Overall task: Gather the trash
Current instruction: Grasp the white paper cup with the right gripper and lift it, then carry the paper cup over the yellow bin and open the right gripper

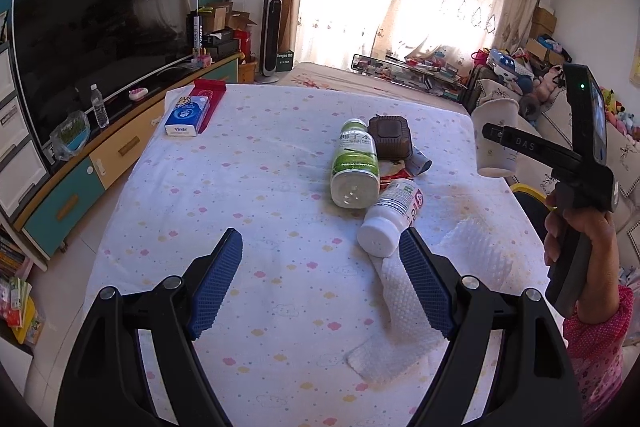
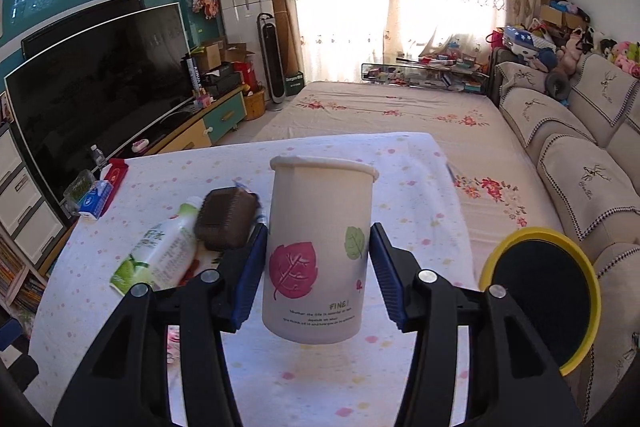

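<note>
White cloth w/ pastel cloud print covers the table (image 1: 248,187), biggest thing in both views. Yellow-rimmed bin (image 2: 540,303) w/ dark inside sits just off the table's right edge, below and to the right of my right gripper. Dimpled white paper towel (image 1: 404,311) lies flat on the cloth near my left gripper, running under its right finger in the left wrist view.

My right gripper (image 2: 318,267) is clamped on the paper cup (image 2: 318,255), blue pads pressed to both its sides; cup is upright, lifted clear of the cloth, white w/ a pink leaf, a green leaf and "FINE!" printed low. Left wrist view shows that same cup (image 1: 494,139) held up past the table's right edge.

Green-label drink bottle (image 1: 354,165) lies on its side mid-table, clear base toward me. Brown square box (image 1: 390,139) sits just beside it on the right, touching or nearly so; can't tell which. White pill bottle (image 1: 390,217) lies on its side nearer me, cap end just beside my left gripper's right pad, resting partly on the towel. Red wrapper (image 1: 394,173) pokes out between the 2 bottles.

My left gripper (image 1: 320,275) hovers over the cloth, fingers spread wide, nothing between them.

Blue tissue pack (image 1: 188,117) lies at the far left corner.
</note>
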The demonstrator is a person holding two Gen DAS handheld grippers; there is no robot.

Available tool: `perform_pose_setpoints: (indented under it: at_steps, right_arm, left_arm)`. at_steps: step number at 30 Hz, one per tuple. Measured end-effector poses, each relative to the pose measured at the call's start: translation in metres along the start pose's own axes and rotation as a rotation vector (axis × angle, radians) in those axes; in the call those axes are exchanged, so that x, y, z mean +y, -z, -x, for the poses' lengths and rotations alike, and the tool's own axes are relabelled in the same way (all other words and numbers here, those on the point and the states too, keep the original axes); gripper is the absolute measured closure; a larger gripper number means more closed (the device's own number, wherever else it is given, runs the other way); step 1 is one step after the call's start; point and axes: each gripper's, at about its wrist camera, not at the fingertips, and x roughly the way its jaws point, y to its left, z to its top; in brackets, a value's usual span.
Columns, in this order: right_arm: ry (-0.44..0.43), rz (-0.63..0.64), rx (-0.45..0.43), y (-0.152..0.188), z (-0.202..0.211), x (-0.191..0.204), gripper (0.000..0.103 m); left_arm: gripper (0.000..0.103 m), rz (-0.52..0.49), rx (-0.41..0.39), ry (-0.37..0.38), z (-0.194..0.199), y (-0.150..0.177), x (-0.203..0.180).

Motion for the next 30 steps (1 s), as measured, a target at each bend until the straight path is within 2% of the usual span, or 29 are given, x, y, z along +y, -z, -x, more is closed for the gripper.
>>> perform_pose_setpoints:
  at_steps: [10,17,23,25,30]
  right_arm:
    - [0.199,-0.128,0.023,0.015,0.000,-0.140,0.053]
    - [0.297,-0.212,0.087,0.040,-0.018,-0.221,0.052]
    - [0.328,-0.251,0.152,0.063,-0.038,-0.256,0.046]
    - [0.330,-0.261,0.158,0.069,-0.040,-0.262,0.037]
    - [0.307,-0.286,0.148,0.076,-0.032,-0.263,0.037]
  left_arm:
    - [0.023,-0.035,0.034,0.018,-0.018,0.001,-0.027]
    - [0.023,-0.065,0.059,0.022,-0.030,0.001,-0.047]
    - [0.023,-0.094,0.078,0.030,-0.039,-0.001,-0.065]
    - [0.023,-0.102,0.085,0.033,-0.042,-0.003,-0.070]
    - [0.023,-0.116,0.093,0.035,-0.048,-0.004,-0.078]
